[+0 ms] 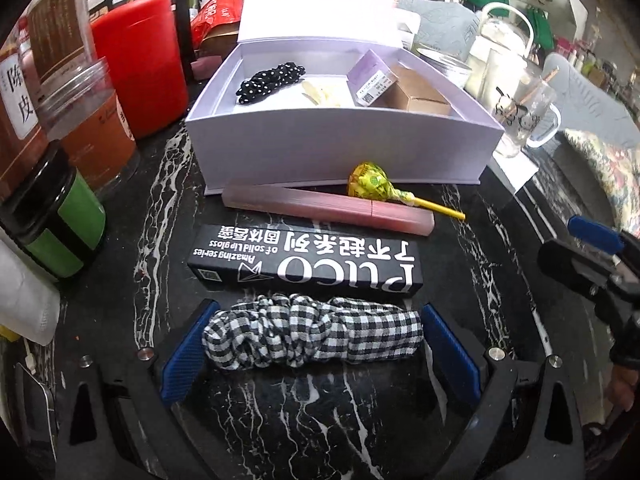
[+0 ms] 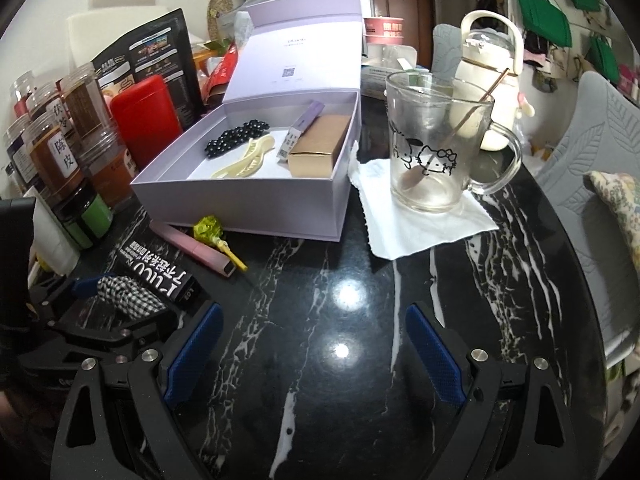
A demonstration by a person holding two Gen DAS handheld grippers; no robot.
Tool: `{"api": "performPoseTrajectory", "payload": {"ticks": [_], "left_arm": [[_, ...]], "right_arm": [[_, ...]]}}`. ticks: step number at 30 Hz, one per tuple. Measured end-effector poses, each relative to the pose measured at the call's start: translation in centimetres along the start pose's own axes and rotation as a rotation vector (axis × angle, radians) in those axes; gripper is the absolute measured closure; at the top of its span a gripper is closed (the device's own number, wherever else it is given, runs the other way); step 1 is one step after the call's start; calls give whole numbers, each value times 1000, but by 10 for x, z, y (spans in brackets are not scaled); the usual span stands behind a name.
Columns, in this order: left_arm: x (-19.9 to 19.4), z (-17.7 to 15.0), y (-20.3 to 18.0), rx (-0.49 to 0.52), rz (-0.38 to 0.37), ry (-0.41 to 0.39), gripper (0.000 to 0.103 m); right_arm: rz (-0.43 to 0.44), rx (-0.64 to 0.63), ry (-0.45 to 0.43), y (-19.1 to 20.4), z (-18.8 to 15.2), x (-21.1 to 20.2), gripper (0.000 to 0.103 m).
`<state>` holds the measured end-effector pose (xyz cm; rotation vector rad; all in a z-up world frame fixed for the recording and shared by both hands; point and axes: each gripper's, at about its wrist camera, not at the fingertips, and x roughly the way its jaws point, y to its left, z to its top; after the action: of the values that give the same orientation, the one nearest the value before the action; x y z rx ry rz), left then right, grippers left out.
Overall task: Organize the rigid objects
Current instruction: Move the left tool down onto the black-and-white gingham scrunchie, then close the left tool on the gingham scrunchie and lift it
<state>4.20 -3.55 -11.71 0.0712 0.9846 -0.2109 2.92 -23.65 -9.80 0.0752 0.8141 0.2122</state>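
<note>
Although the left gripper (image 1: 320,344) straddled the checkered cloth bundle (image 1: 312,334) on the marble table (image 2: 360,320), its blue pads stood at the bundle's two ends, jaws wide, and contact was hard to judge. Only one fingertip of it showed past the bundle in the right wrist view. The right gripper (image 2: 314,354) hung spread over bare marble, holding nothing. One black carton (image 1: 308,266) read "PUCO Amazing series of solid Lip gloss". One pink case (image 1: 328,208) and one lollipop (image 1: 370,186) lay before the lavender box (image 1: 340,148), which held four items; writing inside its lid was illegible.
</note>
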Motion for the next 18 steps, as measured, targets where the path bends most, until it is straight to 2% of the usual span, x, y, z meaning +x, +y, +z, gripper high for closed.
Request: {"api": "performPoseTrajectory", "payload": {"ticks": [11, 18], "left_arm": [[-2, -5, -3, 21, 6, -27, 3], [-6, -5, -2, 5, -19, -26, 4]], "right_arm": [[-2, 37, 10, -4, 0, 0, 9], [7, 41, 17, -3, -1, 0, 9]]}}
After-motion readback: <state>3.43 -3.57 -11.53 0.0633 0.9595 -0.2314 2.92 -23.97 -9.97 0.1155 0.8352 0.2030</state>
